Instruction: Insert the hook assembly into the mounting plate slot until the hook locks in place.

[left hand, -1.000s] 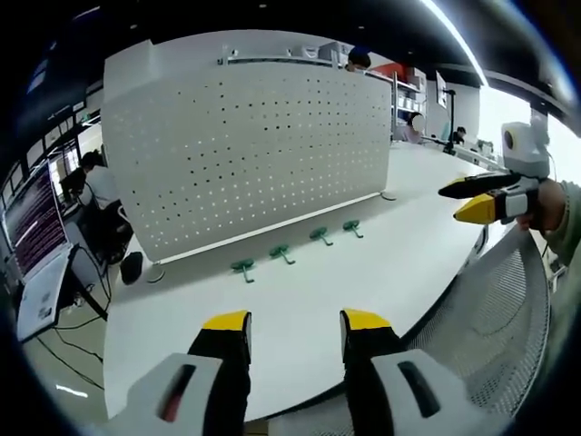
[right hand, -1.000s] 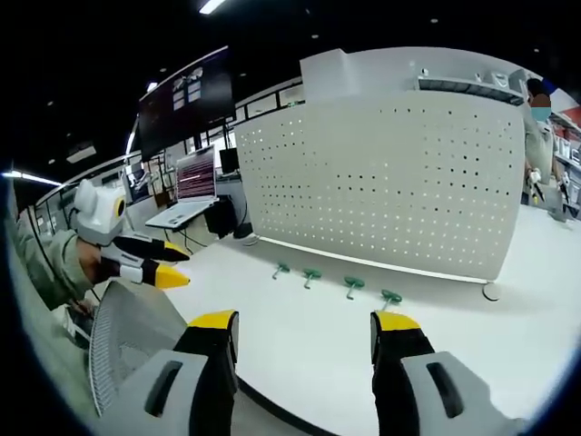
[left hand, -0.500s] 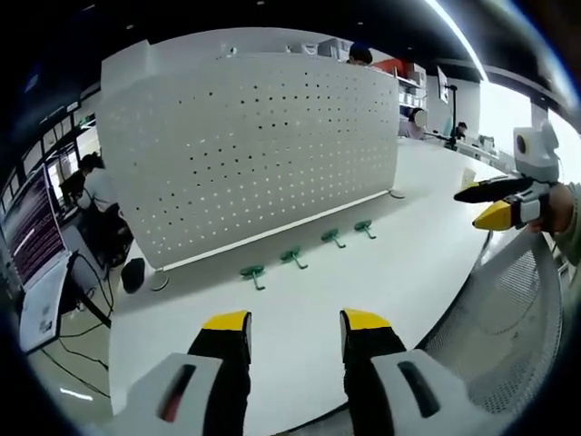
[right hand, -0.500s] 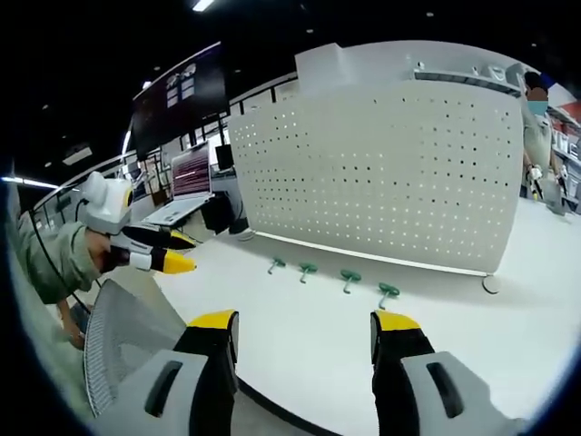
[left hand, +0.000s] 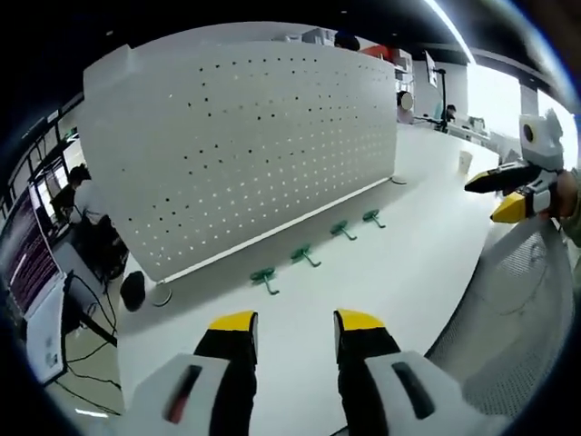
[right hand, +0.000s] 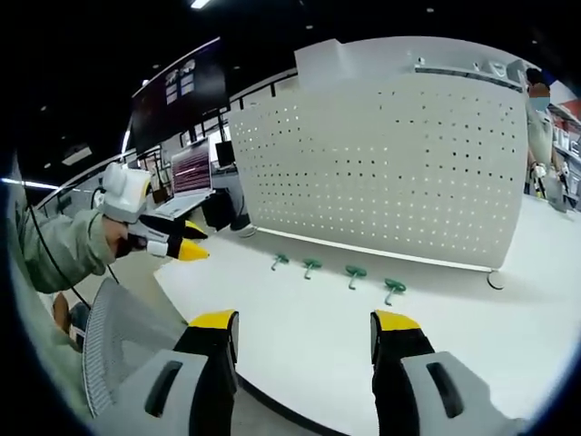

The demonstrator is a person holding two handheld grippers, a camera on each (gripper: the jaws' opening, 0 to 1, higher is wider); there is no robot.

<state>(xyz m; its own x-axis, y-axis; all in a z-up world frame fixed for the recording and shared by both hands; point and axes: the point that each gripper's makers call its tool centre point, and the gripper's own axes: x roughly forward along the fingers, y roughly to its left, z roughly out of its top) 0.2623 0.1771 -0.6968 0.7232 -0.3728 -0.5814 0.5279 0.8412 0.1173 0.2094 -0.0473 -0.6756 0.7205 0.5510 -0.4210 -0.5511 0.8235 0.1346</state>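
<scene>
Left gripper view: four green hooks (left hand: 265, 277) lie in a row on the white table (left hand: 399, 263), just in front of the foot of the upright white pegboard (left hand: 245, 136), which stands across the table's far side. The left gripper (left hand: 290, 322) hovers over the near edge, jaws spread apart and empty. In the right gripper view the right gripper (right hand: 304, 320) is likewise parted, holding nothing, above the near edge. A mesh chair back (right hand: 123, 336) sits beside that edge.
</scene>
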